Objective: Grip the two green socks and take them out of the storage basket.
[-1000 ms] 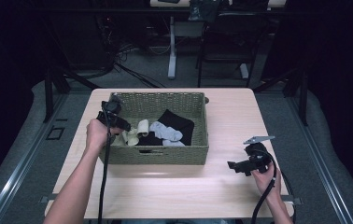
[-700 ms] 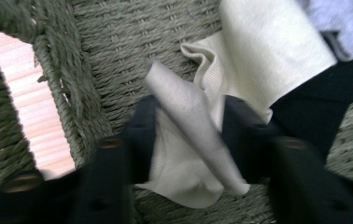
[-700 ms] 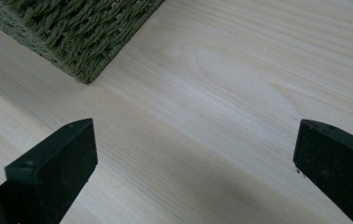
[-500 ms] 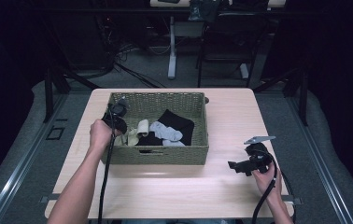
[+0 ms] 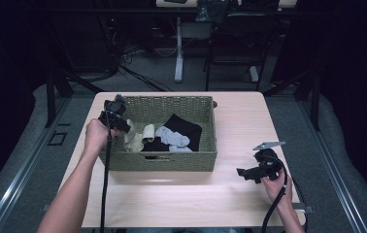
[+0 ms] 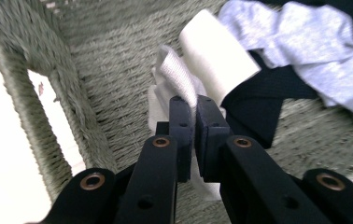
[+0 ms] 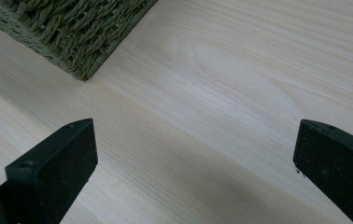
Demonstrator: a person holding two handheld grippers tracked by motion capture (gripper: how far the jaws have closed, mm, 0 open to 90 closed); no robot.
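A woven green basket (image 5: 162,162) stands on the light wooden table (image 5: 186,204). In it lie cream socks (image 5: 135,141), grey socks (image 5: 172,136) and black socks (image 5: 187,127). My left gripper (image 5: 123,127) reaches into the basket's left end. In the left gripper view it (image 6: 195,105) is shut on a fold of a cream sock (image 6: 174,74), close to the basket wall (image 6: 39,107), with a grey sock (image 6: 314,42) and a black sock (image 6: 254,107) beyond. My right gripper (image 5: 243,173) hovers over the bare table right of the basket, open (image 7: 195,149) and holding nothing.
A corner of the basket (image 7: 81,37) shows at the top left of the right gripper view. Bare table runs along the front and the right side. Cables trail from both grippers toward the person. Dark chairs and table legs stand behind the table.
My left gripper has shifted slightly back and to the left at the basket's left end, still over the cream socks. The right gripper has barely moved.
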